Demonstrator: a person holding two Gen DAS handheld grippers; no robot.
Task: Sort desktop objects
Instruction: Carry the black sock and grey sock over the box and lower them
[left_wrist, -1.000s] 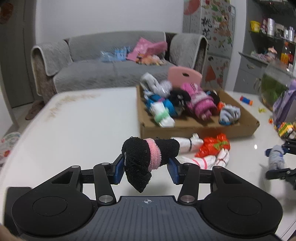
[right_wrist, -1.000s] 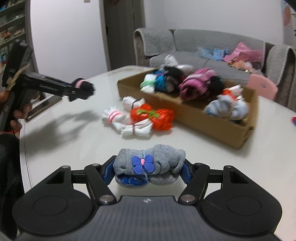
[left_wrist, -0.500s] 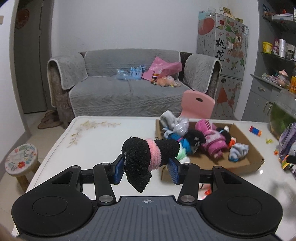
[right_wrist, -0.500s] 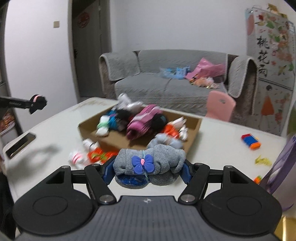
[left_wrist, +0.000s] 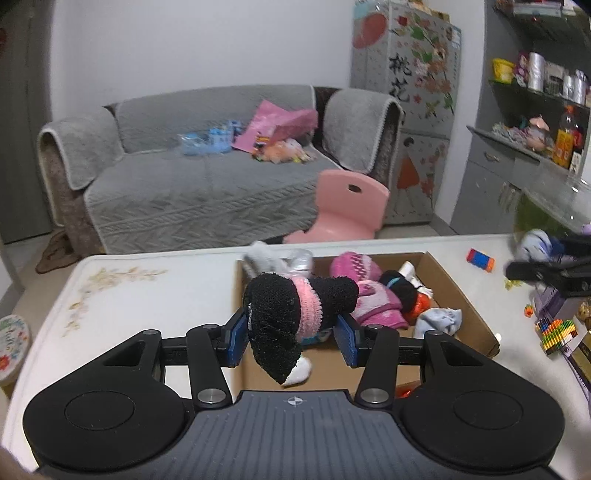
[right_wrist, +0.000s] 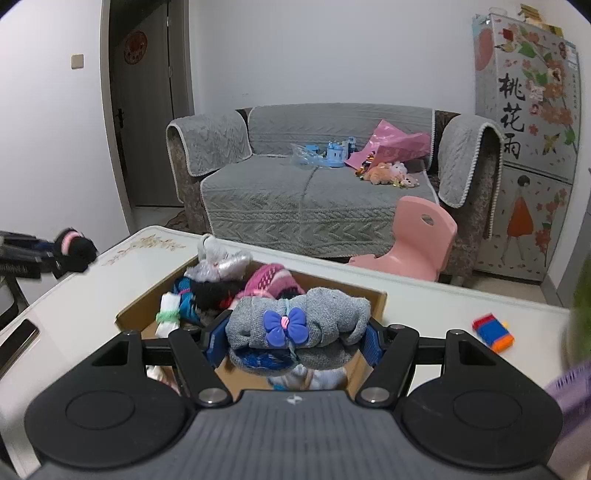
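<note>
Socks rolled into bundles fill both grippers above a white table (left_wrist: 122, 295). Nearest in the left wrist view, the left gripper (left_wrist: 291, 334) is clamped on a black sock bundle with a pink band (left_wrist: 295, 310); in the right wrist view, the right gripper (right_wrist: 295, 338) grips a grey sock bundle with a blue bow (right_wrist: 299, 325). Just beyond each, at 12 o'clock, a cardboard box (left_wrist: 461, 295) holds more rolled socks. An orange-and-blue toy (right_wrist: 493, 332) lies at 3 o'clock. Farther off stand a pink chair (right_wrist: 417, 240) and a grey sofa (right_wrist: 295, 206).
</note>
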